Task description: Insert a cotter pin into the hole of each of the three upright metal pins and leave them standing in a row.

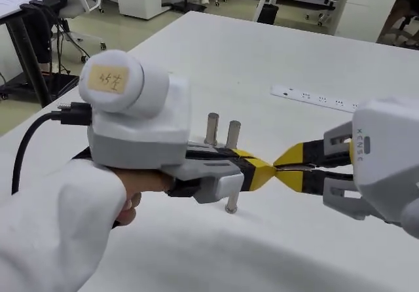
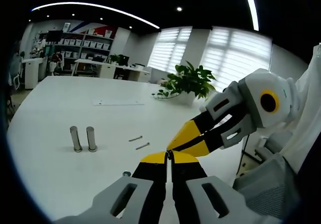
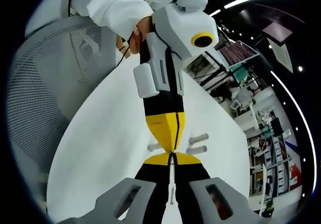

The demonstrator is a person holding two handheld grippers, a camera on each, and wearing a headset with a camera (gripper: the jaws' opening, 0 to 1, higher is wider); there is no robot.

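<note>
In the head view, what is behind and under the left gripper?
Behind the left gripper, two upright pins stand side by side, their bases covered. Under it, the lower end of a third pin shows; its top is covered.

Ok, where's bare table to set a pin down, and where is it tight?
Bare: the table beyond the two upright pins, left of the power strip. Crowded: around the left gripper and right gripper, which grips a cotter pin, tip to tip by a third pin, loose cotter pins nearby.
</note>
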